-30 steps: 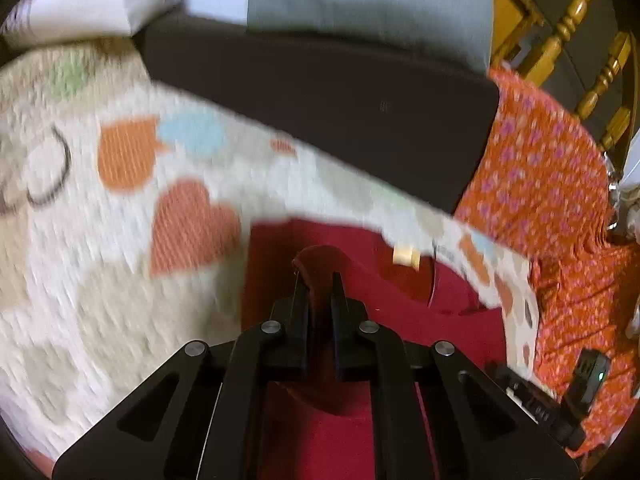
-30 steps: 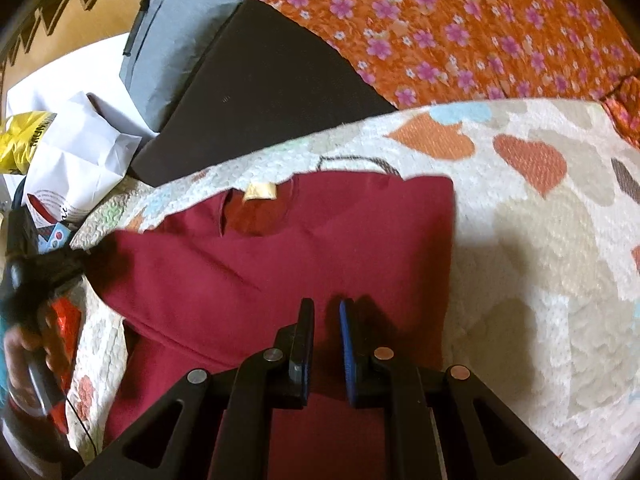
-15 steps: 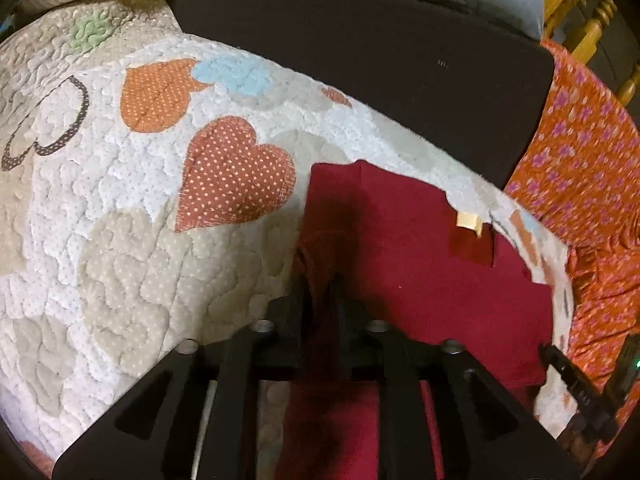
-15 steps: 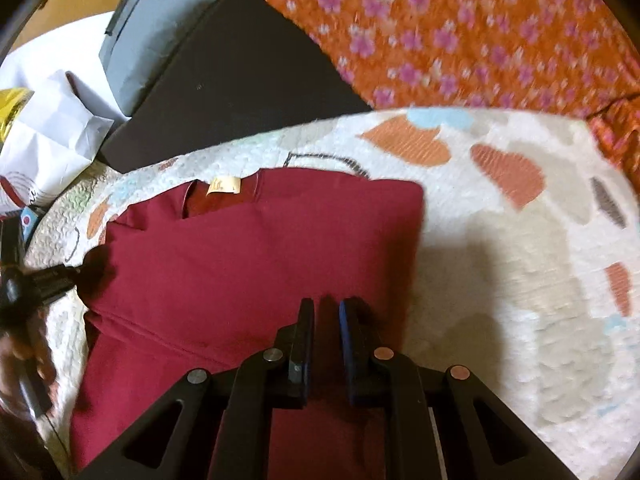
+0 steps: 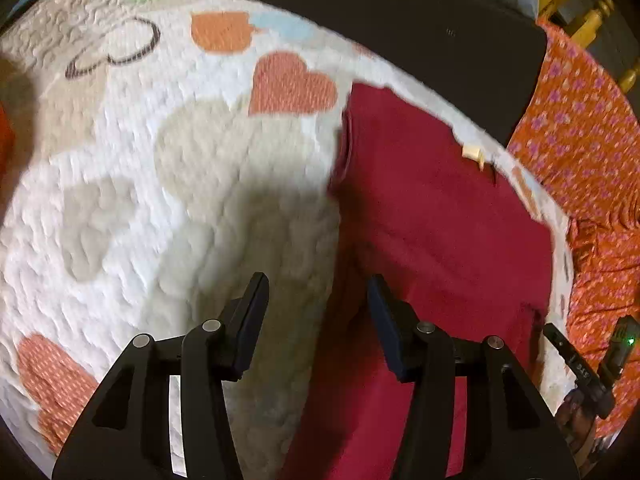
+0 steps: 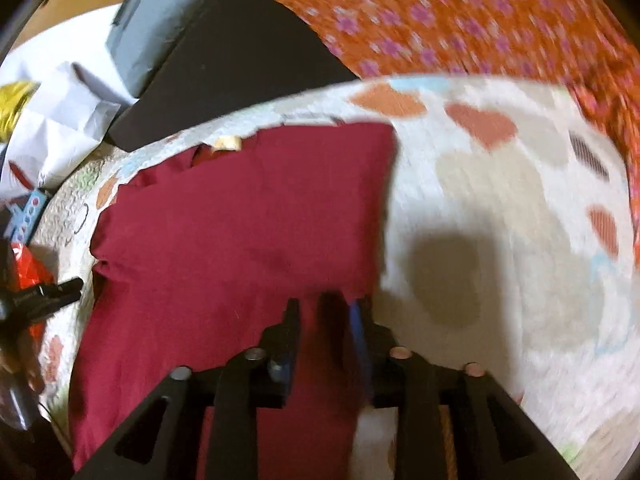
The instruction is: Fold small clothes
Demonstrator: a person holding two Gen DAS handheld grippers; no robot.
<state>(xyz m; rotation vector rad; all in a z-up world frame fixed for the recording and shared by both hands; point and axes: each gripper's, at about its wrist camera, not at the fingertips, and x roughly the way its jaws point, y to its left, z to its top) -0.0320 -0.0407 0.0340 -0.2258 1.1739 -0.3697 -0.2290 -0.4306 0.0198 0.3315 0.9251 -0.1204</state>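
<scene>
- Left wrist view: the left hand-held gripper [image 5: 316,292] hangs over the quilt [image 5: 168,208] with its jaws spread wide and nothing between them. One finger sits above bare quilt, the other above the near left edge of the red shirt [image 5: 436,216].
- The red shirt lies flat on the heart-print quilt, its left side turned in to a straight fold line, and its collar label [image 5: 472,151] shows at the far end. Beyond it sit a dark cushion [image 5: 440,40] and an orange flowered cloth [image 5: 580,128]. The other gripper peeks in at the lower right edge, too cropped to read from here.
- Right wrist view: the right hand-held gripper [image 6: 326,312] has its jaws only part way apart, held low over the near right edge of the red shirt [image 6: 240,232]. Red cloth shows in the gap, but the picture is smeared and whether any fabric is pinched cannot be told.
- From this side the shirt reads as a tidy long rectangle, both sides apparently folded in. The left gripper [image 6: 44,294] shows at the far left, just off the shirt's edge. White paper [image 6: 52,128] and a grey pillow [image 6: 160,20] lie beyond the quilt.
- Judgement: the side folds look done, and the lengthwise fold, hem up to collar, looks to be the step left.
- The next move probably calls for both grippers to take the near corners evenly and carry them toward the label without dragging the side folds open.
</scene>
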